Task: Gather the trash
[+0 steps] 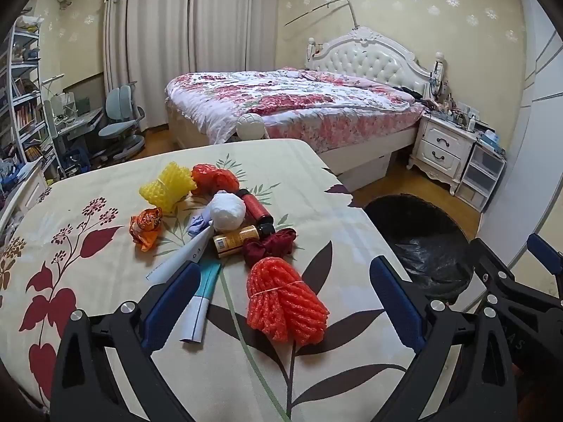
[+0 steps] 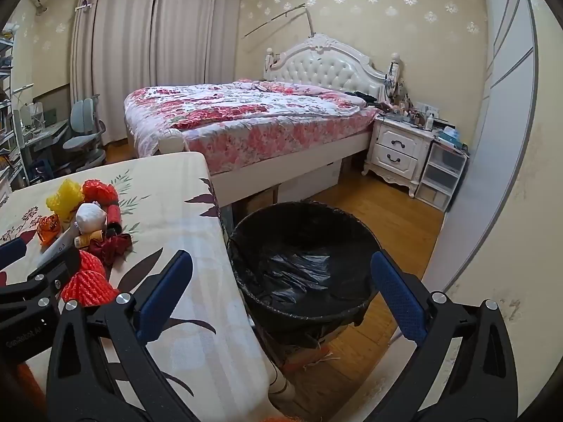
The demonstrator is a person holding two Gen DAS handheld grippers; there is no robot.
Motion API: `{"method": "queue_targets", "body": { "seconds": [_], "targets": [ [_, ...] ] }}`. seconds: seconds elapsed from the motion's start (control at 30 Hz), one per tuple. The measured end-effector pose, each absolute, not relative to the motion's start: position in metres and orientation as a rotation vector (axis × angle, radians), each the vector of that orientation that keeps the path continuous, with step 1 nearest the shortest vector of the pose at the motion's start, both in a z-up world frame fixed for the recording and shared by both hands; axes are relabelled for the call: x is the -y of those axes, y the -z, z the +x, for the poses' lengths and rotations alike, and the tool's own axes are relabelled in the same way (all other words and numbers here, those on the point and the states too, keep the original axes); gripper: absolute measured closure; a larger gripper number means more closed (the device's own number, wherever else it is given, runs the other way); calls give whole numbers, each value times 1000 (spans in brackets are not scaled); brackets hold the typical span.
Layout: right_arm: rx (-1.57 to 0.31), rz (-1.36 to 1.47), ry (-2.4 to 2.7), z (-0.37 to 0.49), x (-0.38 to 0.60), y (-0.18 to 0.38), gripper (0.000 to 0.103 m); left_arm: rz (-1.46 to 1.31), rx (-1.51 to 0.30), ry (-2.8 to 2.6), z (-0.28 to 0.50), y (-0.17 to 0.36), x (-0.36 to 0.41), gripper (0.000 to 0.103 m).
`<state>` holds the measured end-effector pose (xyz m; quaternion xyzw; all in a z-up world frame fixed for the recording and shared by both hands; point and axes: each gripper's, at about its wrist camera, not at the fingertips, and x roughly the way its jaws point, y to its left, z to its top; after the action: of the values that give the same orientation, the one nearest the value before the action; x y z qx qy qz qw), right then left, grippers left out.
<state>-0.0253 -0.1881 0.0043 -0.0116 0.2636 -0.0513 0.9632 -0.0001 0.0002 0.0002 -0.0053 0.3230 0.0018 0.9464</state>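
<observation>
A heap of trash lies on the flower-print tablecloth [image 1: 105,337]: a red foam net [image 1: 286,302] nearest, a yellow foam net [image 1: 168,186], an orange wrapper [image 1: 147,227], a white paper ball [image 1: 228,211], a dark red scrunchie [image 1: 269,244], two small bottles [image 1: 239,239] and a white tube [image 1: 183,256]. My left gripper [image 1: 285,307] hangs open above the table, the red net between its blue pads untouched. My right gripper [image 2: 281,299] is open over the black-lined bin [image 2: 302,263] beside the table edge. The bin [image 1: 422,246] also shows right of the table.
A bed [image 2: 246,119] with a floral quilt stands behind the table. White nightstand [image 2: 397,147] and plastic drawers [image 2: 440,176] sit by the right wall. A desk, chair [image 1: 121,119] and bookshelf fill the far left. Wooden floor surrounds the bin.
</observation>
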Motion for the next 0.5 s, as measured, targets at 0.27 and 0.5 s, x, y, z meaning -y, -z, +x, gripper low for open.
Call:
{"method": "queue_targets", "body": {
  "seconds": [0.27,0.5],
  "targets": [
    [-547,-18,97,-25,189,-1,4,-64,-656,-2,14,1,-25,7],
    [-542,-22,95,-27,184,-3,4,-55,-640,-35,-5,-3,-18,7]
  ]
}}
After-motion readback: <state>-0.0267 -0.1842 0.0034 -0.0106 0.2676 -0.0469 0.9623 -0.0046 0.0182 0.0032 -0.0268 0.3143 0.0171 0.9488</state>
